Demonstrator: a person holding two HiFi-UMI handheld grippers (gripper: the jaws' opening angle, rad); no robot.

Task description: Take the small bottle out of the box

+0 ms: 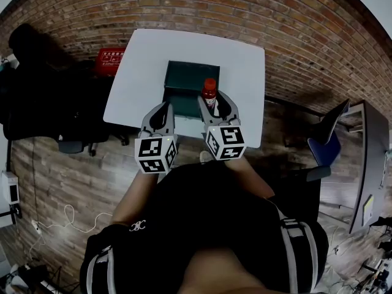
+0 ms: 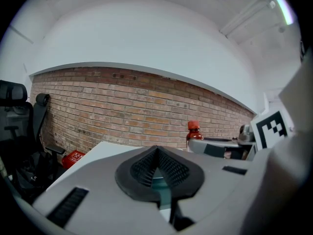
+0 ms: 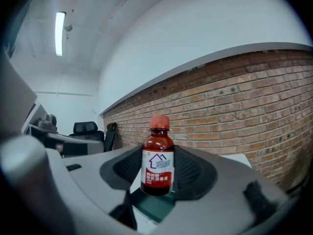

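Clamping the small bottle [image 3: 158,156] between its dark ribbed pads [image 3: 193,173], the right gripper [image 3: 157,169] holds it upright. The jaws are only as far apart as the bottle's body is wide, one pad pressing on each side of the white and red label. The orange-red cap stands clear above the jaws. Below the bottle's base a strip of the dark green box [image 3: 155,205] shows through the gap. I cannot tell from that view whether the base is touching the box or just above it.

The left gripper [image 2: 156,155] has its jaws together with nothing between them. Its pads [image 2: 142,169] meet at the tips, and only a thin sliver lower down lets the green of the box show through.

From the head view, the right gripper [image 1: 214,103] carries the bottle [image 1: 209,92] over the near right part of the box [image 1: 184,78]. The box lies on a white table [image 1: 184,45]. The left gripper [image 1: 164,109] hangs just beside the box's near left edge. On the brick-patterned floor beyond the table's left side sits a red case [image 1: 110,60], with a black office chair [image 1: 37,97] further left.
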